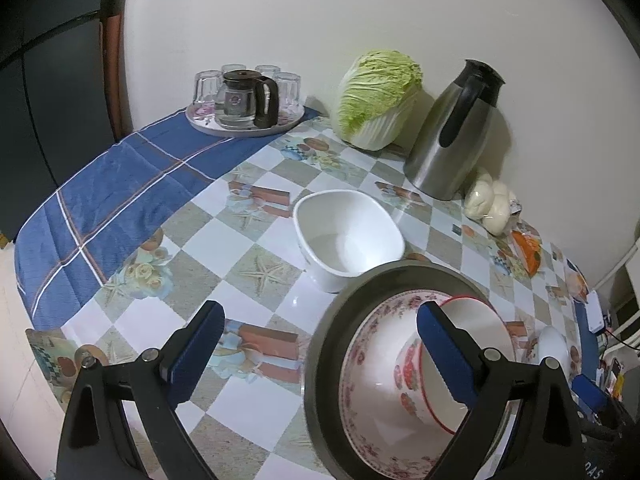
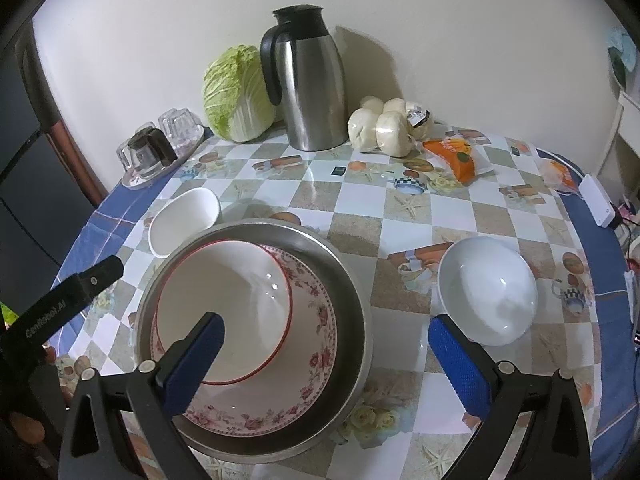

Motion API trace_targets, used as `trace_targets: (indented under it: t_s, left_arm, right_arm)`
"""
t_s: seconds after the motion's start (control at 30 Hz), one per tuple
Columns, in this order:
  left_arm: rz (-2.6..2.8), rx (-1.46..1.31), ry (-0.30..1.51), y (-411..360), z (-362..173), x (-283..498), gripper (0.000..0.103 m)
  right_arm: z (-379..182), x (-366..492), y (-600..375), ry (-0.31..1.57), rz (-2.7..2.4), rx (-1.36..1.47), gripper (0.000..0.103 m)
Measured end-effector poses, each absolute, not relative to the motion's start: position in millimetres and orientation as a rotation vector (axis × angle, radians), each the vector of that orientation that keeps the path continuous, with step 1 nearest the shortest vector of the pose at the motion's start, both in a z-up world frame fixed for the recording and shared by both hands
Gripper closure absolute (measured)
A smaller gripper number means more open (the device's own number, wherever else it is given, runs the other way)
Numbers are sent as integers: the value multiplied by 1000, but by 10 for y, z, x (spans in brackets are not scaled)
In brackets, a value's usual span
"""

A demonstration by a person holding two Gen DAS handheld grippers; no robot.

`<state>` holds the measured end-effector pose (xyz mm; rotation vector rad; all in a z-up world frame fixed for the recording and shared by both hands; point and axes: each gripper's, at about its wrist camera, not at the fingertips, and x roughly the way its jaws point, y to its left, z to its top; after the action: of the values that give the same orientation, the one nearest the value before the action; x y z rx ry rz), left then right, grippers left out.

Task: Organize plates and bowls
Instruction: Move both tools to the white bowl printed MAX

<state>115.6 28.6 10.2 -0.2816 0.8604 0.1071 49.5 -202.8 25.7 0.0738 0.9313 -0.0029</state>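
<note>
Nesting was partly done: the red-rimmed bowl [image 2: 224, 308] sat in the floral plate [image 2: 280, 392] inside the steel basin [image 2: 356, 304]. Both the left gripper [image 1: 320, 356] and right gripper [image 2: 326, 364] were spread, empty. Judged next: grasp the round white bowl [image 2: 488, 290] at right; the squarish white bowl [image 1: 348, 236] remained far left.

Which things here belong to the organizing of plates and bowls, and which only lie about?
For the job:
metal basin
floral plate inside it
red-rimmed bowl on that plate
squarish white bowl
round white bowl

Only lying about:
cabbage
steel jug
buns
glass pot and cups tray
orange packet
</note>
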Motion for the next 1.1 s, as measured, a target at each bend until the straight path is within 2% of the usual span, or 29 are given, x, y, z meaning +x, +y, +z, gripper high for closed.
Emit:
trace_targets:
  t_s: [0.33, 0.67, 1.1]
  left_arm:
    - [110, -301, 884, 386, 39, 1203, 6]
    - [78, -343, 814, 545, 76, 1260, 6]
    - [-1, -320, 809, 636, 87, 1457, 6]
  right_arm:
    - [173, 531, -1852, 958, 0, 19, 0]
    - [103, 588, -1751, 972, -11, -3, 0]
    - [333, 679, -1640, 871, -62, 89, 0]
